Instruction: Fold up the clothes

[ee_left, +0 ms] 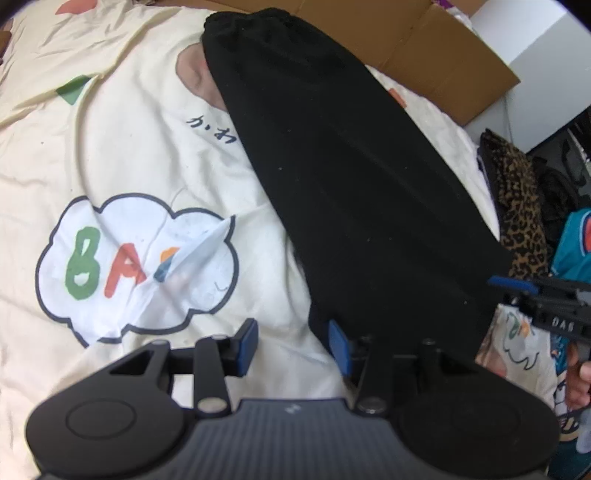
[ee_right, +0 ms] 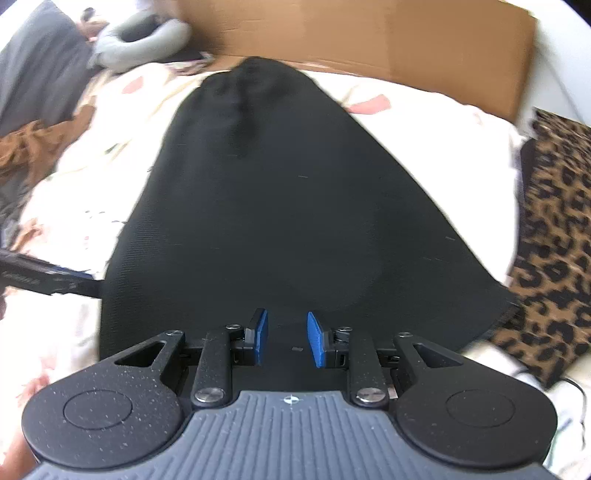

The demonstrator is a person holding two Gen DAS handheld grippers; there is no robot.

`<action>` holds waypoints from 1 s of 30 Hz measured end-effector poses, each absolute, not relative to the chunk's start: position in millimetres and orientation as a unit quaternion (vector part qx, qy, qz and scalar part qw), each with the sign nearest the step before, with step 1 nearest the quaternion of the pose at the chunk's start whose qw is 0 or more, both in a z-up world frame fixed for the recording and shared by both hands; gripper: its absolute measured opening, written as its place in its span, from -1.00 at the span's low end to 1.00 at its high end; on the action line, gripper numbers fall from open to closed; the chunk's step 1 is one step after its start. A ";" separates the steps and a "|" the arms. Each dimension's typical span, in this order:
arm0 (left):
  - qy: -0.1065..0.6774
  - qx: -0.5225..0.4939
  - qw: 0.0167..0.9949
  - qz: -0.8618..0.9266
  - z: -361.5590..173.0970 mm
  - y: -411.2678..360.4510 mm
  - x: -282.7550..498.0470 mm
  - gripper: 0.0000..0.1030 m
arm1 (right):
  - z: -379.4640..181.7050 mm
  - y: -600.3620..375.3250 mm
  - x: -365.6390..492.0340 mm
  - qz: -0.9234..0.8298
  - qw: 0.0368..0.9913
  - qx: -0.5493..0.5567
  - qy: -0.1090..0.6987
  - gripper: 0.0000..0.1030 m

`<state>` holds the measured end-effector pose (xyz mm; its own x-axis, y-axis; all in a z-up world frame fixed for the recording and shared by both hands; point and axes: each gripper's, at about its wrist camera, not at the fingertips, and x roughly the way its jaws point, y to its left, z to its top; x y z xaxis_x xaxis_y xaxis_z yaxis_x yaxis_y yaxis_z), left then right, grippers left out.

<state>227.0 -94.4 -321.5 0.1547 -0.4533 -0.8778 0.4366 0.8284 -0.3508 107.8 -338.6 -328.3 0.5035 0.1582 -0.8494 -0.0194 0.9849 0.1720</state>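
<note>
A black garment lies flat on a cream printed bedsheet, narrow end far, wide hem near. My left gripper is open at the hem's left corner, its right pad against the cloth edge. In the right wrist view the same black garment fills the middle. My right gripper is open over its near hem, holding nothing. The right gripper also shows in the left wrist view at the hem's right side. The left gripper shows in the right wrist view at the left edge.
A cardboard sheet stands behind the bed. A leopard-print garment lies to the right of the black one. A brown cloth and a grey pillow lie at the far left. A teal item sits at the right.
</note>
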 end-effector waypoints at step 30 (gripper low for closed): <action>0.576 -0.075 0.778 -0.238 -323.6 -37.2 240.8 -0.11 | -325.0 -183.7 128.4 0.259 0.845 -0.071 0.461 -0.30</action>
